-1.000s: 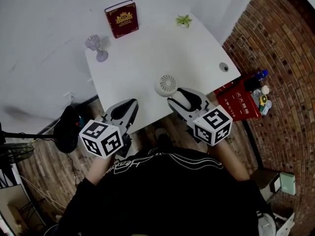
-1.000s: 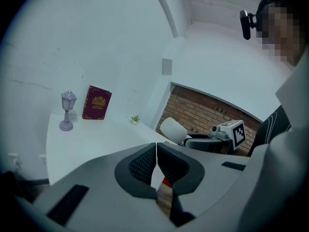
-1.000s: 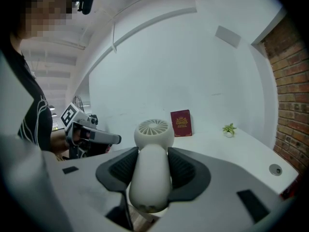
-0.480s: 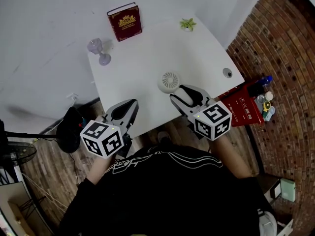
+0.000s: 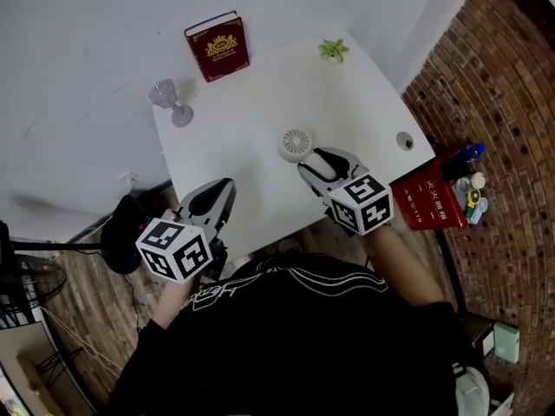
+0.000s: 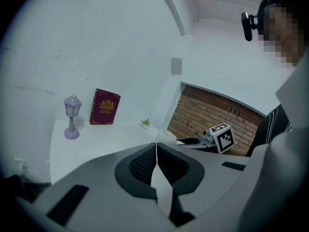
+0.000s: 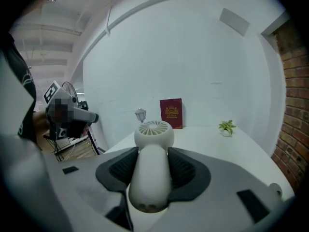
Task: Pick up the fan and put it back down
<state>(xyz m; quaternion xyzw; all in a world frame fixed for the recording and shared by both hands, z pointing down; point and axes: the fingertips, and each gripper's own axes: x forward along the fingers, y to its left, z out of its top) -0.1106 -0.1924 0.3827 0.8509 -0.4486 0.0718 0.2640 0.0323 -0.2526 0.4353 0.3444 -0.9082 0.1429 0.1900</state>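
Note:
The white hand fan [image 5: 297, 142] has a round slatted head and a thick handle. My right gripper [image 5: 323, 165] is shut on that handle, and the head points away from me over the white table [image 5: 260, 94]. In the right gripper view the handle [image 7: 150, 178] fills the gap between both pads, with the head [image 7: 153, 133] just past the fingertips. I cannot tell whether the fan touches the table. My left gripper [image 5: 212, 199] hangs at the table's near left edge, shut with nothing in it [image 6: 156, 151].
At the back of the table stand a dark red book [image 5: 217, 46], a small lilac lantern lamp [image 5: 171, 100] and a tiny potted plant [image 5: 332, 50]. A round cable hole [image 5: 404, 139] is near the right edge. A red box [image 5: 423, 193] sits on the floor to the right.
My right gripper has moved forward and lower with the fan still in it. The left gripper has drifted a little along the near edge. Neither grip has changed.

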